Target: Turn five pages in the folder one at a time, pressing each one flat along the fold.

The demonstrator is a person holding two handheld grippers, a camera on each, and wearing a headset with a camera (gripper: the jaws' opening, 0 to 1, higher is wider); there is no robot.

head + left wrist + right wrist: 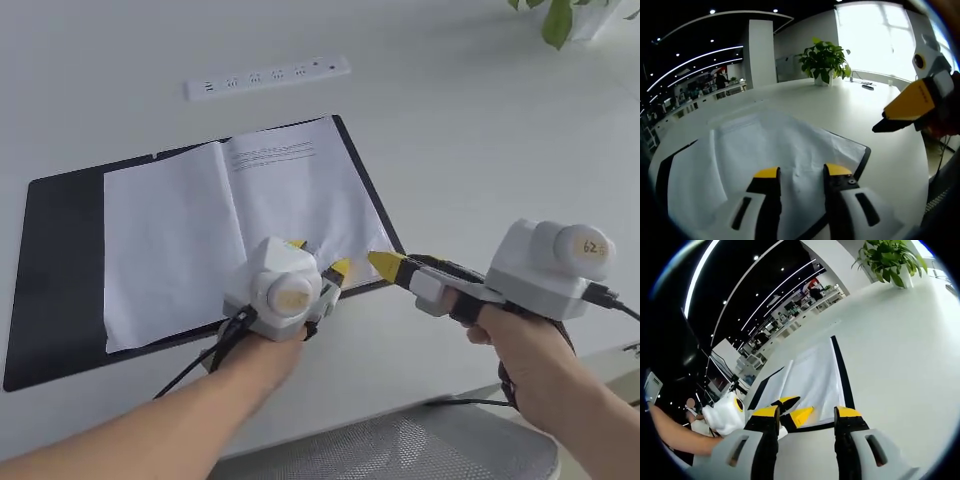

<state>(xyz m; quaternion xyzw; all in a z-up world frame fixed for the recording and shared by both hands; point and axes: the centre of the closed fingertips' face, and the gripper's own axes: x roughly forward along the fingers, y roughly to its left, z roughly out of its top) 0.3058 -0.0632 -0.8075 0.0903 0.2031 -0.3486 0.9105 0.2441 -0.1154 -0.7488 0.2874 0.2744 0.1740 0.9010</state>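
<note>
A black folder (60, 270) lies open on the white table with white pages (290, 190) spread across it; the top right page carries a few lines of print. My left gripper (318, 256) hovers over the lower right corner of the pages (780, 145), open, with nothing between its yellow tips. My right gripper (388, 264) is open too and sits just right of the folder's lower right corner (840, 385), pointing left toward the left gripper (796, 407). Its yellow tip (910, 105) shows in the left gripper view, off the paper.
A white power strip (268, 77) lies beyond the folder. A potted plant (560, 18) stands at the far right corner. The table's near edge runs under my arms, with a grey mesh chair back (400, 450) below it. Cables trail from both grippers.
</note>
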